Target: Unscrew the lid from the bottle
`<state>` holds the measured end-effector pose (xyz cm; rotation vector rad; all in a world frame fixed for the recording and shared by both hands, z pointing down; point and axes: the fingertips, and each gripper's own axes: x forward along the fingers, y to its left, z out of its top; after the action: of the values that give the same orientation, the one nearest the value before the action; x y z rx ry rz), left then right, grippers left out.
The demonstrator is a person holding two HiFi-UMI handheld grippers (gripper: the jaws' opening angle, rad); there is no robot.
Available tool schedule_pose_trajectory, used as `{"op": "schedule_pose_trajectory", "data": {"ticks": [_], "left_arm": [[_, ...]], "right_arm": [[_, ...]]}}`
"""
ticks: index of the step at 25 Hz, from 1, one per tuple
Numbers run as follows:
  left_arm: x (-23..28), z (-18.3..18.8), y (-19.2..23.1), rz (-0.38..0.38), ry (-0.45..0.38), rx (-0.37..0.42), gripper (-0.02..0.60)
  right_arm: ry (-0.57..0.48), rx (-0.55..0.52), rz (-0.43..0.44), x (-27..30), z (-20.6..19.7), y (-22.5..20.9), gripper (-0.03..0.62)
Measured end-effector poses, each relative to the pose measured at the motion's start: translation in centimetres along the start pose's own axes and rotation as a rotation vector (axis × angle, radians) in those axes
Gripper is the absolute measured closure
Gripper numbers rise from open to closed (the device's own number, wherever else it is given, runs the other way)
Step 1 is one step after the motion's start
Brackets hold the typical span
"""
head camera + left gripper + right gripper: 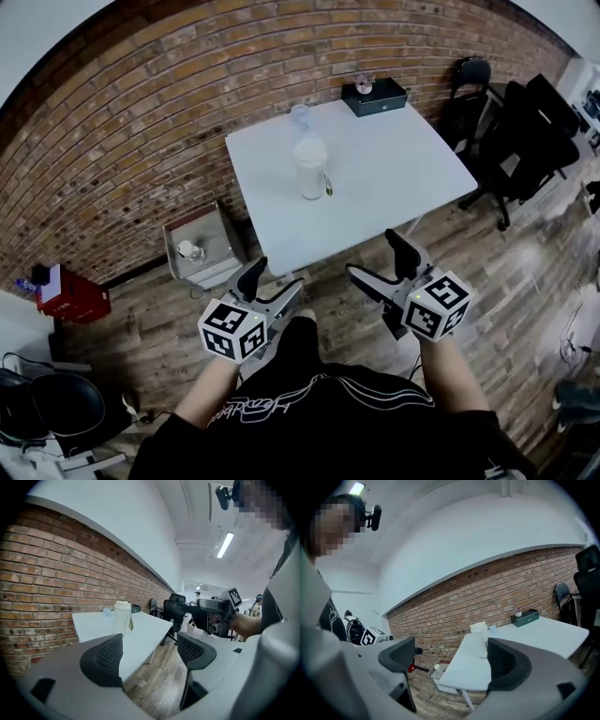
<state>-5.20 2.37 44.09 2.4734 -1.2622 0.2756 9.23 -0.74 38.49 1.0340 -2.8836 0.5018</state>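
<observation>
A white bottle [310, 168] with a wide white lid stands upright on the white table [394, 178], toward its left half. Both grippers hover over the wooden floor, short of the table's near edge and well apart from the bottle. My left gripper [272, 287] is open and holds nothing; in its own view [150, 654] the bottle [123, 617] shows above the left finger. My right gripper [382, 265] is also open and empty. In the right gripper view [447, 659] the bottle [480, 631] is partly hidden behind the right finger.
A small clear cup [300, 114] and a dark box [375, 97] sit at the table's far edge by the brick wall. A grey bin [200, 246] stands on the floor left of the table, a red box [70, 296] farther left. Black office chairs [520, 131] crowd the right.
</observation>
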Motion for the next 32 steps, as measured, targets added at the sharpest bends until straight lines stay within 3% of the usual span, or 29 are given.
{"op": "schedule_pose_trajectory", "data": {"ticks": [8,19,29,32], "left_arm": [[7.5,2.8,6.6,-0.092,0.046,0.023,0.219],[17.8,2.7,14.4,-0.152,0.130,0.085,0.219],[24.3,3.6,14.8,-0.315,0.079,0.215,0.219],[25.4,3.5,14.7,-0.342,0.076,0.223,0.219]], "right_arm": [[0.004,0.025,-0.066,5.6,2.1,-4.9,0.132],[0.046,0.015,-0.132,11.5,4.1,-9.2,0.134],[0.065,0.021,-0.169,15.1,4.0,-12.6,0.134],[0.084,0.014,-0.162,16.4,3.7,-13.2,0.134]]}}
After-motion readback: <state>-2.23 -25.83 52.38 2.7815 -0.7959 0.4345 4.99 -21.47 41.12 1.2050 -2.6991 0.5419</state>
